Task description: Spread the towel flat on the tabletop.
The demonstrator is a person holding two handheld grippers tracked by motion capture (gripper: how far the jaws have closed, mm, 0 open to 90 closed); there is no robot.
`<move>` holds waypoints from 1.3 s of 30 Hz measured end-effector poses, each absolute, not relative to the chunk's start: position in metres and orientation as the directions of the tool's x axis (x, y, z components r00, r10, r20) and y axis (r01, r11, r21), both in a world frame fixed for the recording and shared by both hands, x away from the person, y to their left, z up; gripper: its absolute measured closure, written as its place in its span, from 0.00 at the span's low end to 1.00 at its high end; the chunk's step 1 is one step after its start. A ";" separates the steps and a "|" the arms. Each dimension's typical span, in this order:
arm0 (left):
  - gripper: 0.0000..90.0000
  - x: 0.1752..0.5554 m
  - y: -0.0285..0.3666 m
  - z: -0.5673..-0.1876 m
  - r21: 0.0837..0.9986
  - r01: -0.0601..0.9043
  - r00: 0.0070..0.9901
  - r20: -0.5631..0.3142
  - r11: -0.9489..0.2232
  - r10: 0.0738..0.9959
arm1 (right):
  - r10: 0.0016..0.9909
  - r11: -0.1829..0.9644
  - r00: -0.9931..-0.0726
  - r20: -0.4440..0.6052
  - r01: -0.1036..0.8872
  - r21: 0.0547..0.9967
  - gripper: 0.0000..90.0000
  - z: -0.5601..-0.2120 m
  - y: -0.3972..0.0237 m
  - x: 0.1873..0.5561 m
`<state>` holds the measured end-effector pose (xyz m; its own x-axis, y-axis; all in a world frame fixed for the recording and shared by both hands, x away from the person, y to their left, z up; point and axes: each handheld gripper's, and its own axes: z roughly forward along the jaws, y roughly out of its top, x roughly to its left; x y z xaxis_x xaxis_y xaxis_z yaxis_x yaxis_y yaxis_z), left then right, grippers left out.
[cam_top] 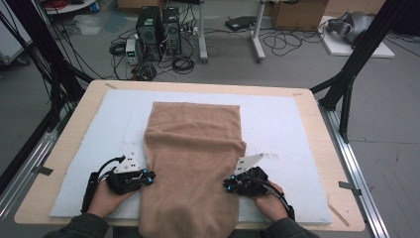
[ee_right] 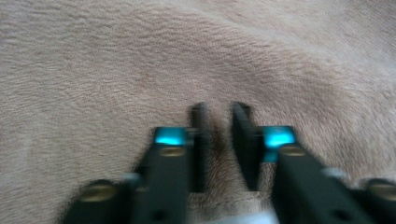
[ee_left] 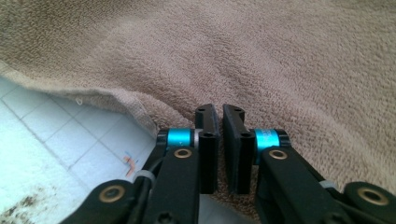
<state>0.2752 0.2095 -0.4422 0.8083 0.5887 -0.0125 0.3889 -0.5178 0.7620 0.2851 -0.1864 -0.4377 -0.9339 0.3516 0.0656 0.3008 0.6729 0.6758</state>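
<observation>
A tan terry towel lies lengthwise down the middle of the white mat, its near end hanging over the table's front edge. A fold crosses it about a third of the way from its far end. My left gripper is at the towel's left edge and my right gripper at its right edge, both pointing inward. In the left gripper view the jaws stand almost together with towel pile pinched between them. In the blurred right gripper view the jaws close on a ridge of towel.
The mat covers a light wooden table with bare wood along its rims. Black frame struts rise at the table's far corners. Computers and cables sit on the floor beyond the table.
</observation>
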 end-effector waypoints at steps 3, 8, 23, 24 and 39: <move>0.95 0.275 0.211 -0.430 0.810 0.381 0.793 -0.040 -0.445 0.608 | 0.351 0.673 -0.936 0.031 0.275 0.687 0.97 -0.430 -0.186 0.285; 0.96 0.288 0.207 -0.400 0.859 0.343 0.749 -0.006 -0.379 0.663 | 0.426 0.638 -0.904 -0.046 0.264 0.724 0.97 -0.400 -0.201 0.296; 0.80 0.361 0.187 -0.429 0.785 0.474 0.656 -0.012 -0.399 0.755 | 0.598 0.576 -0.801 0.022 0.448 0.684 0.86 -0.426 -0.212 0.372; 0.73 0.357 0.190 -0.425 0.792 0.472 0.657 -0.022 -0.388 0.754 | 0.611 0.554 -0.791 0.016 0.442 0.706 0.80 -0.419 -0.217 0.366; 0.55 0.257 0.212 -0.424 0.820 0.406 0.778 -0.078 -0.404 0.624 | 0.443 0.565 -0.897 0.004 0.283 0.775 0.62 -0.409 -0.212 0.267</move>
